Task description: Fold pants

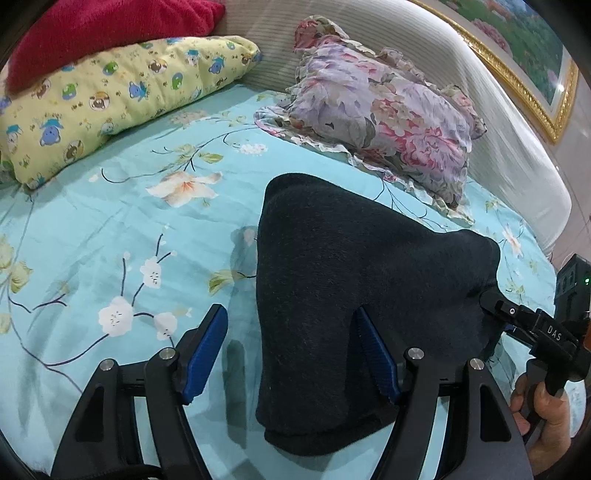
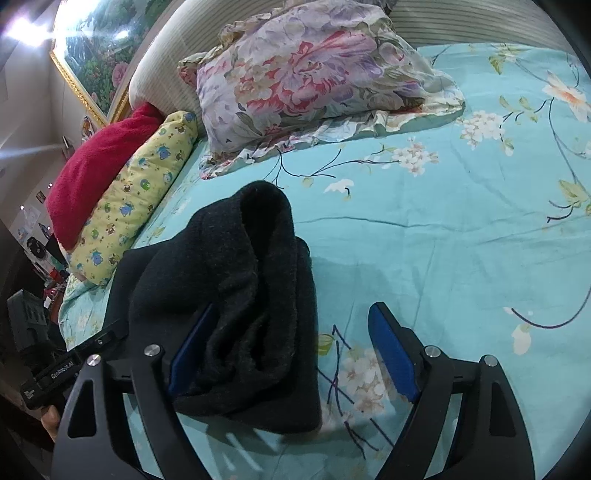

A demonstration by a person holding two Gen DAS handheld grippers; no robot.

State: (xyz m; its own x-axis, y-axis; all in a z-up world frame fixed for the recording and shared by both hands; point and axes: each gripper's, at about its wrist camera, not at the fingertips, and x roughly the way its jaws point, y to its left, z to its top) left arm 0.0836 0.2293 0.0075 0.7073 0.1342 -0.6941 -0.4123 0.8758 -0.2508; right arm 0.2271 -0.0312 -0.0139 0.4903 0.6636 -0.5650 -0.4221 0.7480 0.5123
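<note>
Bed (image 1: 110, 229): covered by a turquoise sheet printed with white blossoms and dark branches; fills most of both views.
Headboard (image 1: 461, 92): pale, ribbed, curving behind the bed's far edge.
Painting (image 1: 524, 55): gold-framed landscape on the wall above the headboard.
Floral pillow (image 1: 380, 114): purple and pink, ruffled, on the bed against the headboard.
Yellow pillow (image 1: 110, 99): cartoon print, on the bed, well apart from the floral pillow.
Red blanket (image 1: 103, 33): bunched behind the yellow pillow, at the bed's far side.
Pants (image 1: 351, 295): dark, folded into a thick bundle, near the bed's front edge and raised off the sheet.
Left gripper (image 1: 291, 354): jaws spread wide; right blue pad touching the pants, left pad over bare sheet.
Right gripper (image 2: 291, 354): jaws spread wide; left pad against the pants, right pad over bare sheet.
Hand (image 1: 546, 417): wrapped around the right gripper's handle, off the bed's front edge.
</note>
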